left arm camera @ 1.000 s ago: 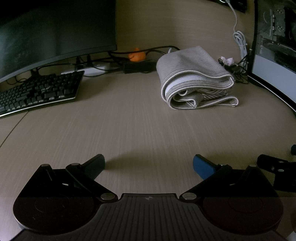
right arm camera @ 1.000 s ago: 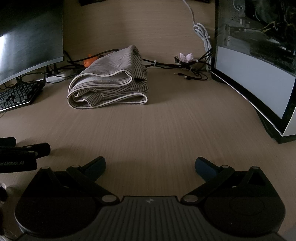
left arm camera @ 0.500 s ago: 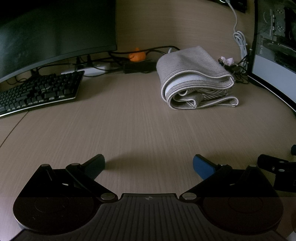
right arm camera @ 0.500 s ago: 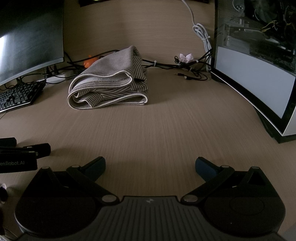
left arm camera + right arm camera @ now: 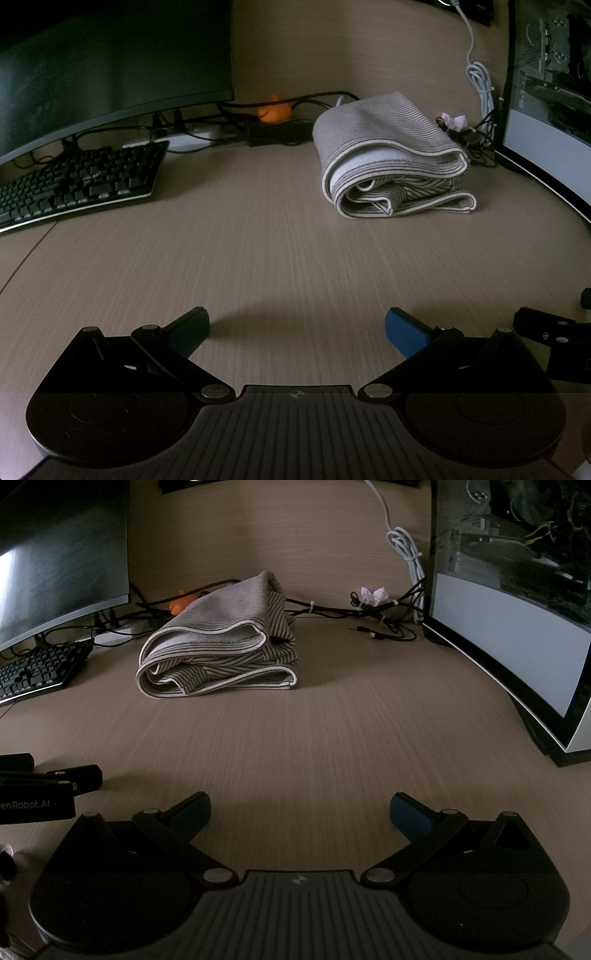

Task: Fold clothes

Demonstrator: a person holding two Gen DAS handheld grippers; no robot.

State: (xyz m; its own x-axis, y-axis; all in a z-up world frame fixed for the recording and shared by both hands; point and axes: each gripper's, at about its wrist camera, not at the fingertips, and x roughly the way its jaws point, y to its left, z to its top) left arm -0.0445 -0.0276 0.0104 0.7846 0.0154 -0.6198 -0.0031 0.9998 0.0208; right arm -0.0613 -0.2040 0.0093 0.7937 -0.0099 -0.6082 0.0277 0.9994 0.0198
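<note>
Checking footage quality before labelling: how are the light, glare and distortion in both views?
Left wrist view: dim, fisheye bends the desk, folded garment sharp, left hand-held gripper casts a soft shadow. Right wrist view: equally dim, pale glare on the left monitor, right monitor edge curved.

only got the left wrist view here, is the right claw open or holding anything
Observer: The right claw is open and empty, over the beige wood-grain desk.
Operator: anything loose right of the cloth
Observer: A thin black cable with a jack plug lies there, apart from the grey striped folded cloth.
Operator: cloth's right end tidy
Observer: Not quite; darker striped layers bunch unevenly at that end.
</note>
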